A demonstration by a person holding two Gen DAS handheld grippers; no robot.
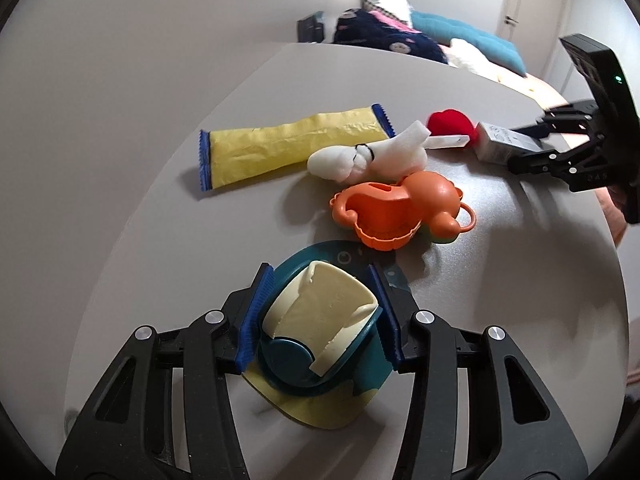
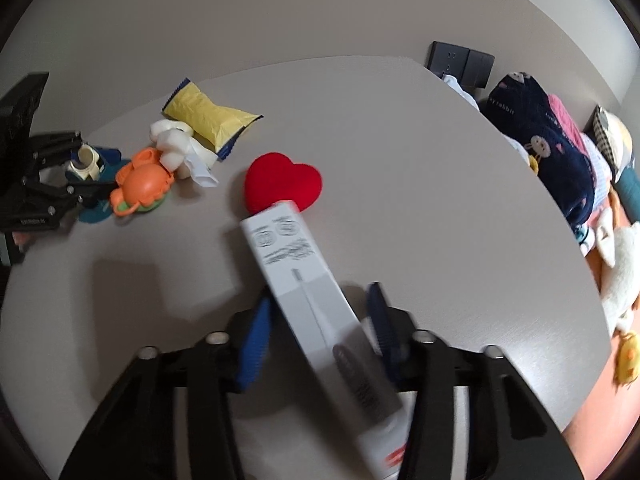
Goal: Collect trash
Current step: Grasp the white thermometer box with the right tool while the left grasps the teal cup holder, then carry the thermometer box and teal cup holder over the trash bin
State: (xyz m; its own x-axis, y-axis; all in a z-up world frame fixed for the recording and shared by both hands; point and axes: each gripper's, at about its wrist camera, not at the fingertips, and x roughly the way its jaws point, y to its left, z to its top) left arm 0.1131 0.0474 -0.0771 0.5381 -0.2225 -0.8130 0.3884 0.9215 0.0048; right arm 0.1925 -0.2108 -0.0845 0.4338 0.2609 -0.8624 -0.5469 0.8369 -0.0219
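Teal packaging [image 1: 320, 344] sits clamped in left tongs [image 1: 318, 320], white box [image 2: 312, 300] in right tongs [image 2: 320, 332]; yellow wrapper [image 1: 292, 142] remains on bench [image 1: 140, 260].

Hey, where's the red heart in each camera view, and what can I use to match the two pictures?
Left wrist view: the red heart lies far upper right, partly behind the white foam piece, beside the white box.
Right wrist view: it sits centre, just beyond the tip of the white box.
Shared landmark: the yellow wrapper with blue serrated ends.
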